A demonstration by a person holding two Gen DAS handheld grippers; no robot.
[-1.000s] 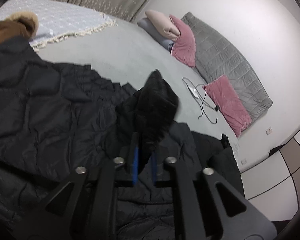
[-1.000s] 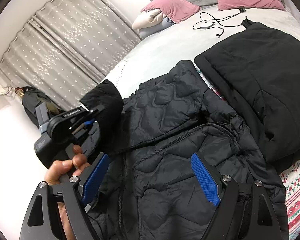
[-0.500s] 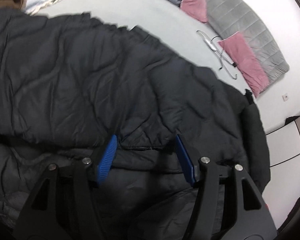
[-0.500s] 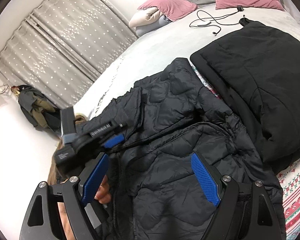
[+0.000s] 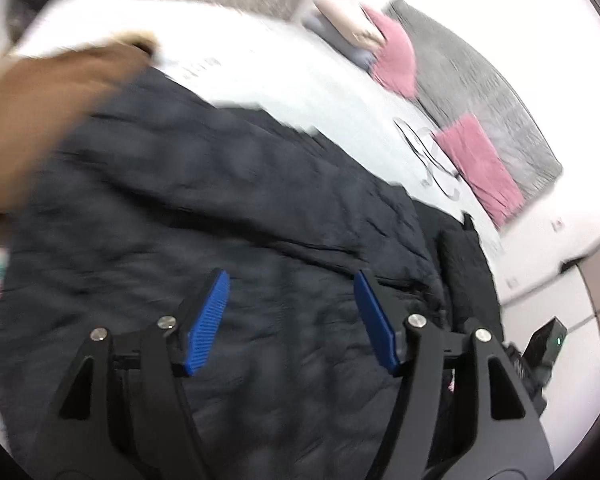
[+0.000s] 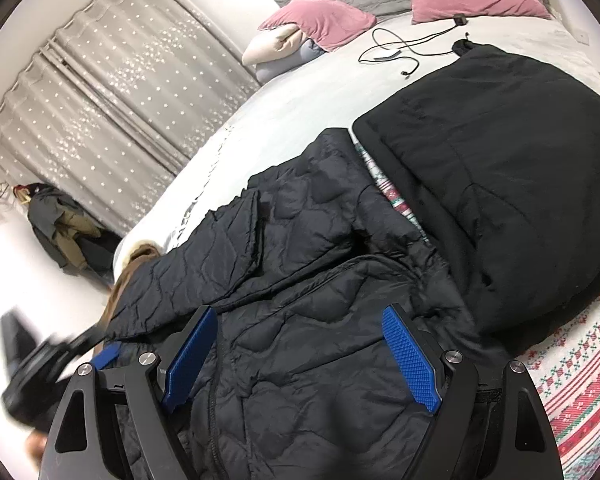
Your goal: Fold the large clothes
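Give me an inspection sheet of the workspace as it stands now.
Surface: grey bed cover; patterned blanket at the near edge.
Job's things: black quilted jacket spread out, sleeve folded across it.
Clutter: folded black garment; brown garment; pink pillows.
Grippers: left gripper and right gripper, jaws open, empty.
Cables: black cable near the pillows.
Surroundings: grey curtains; clothes heap on the floor.

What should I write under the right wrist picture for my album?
Open right gripper hovers over a black quilted jacket beside a folded black coat on the bed.
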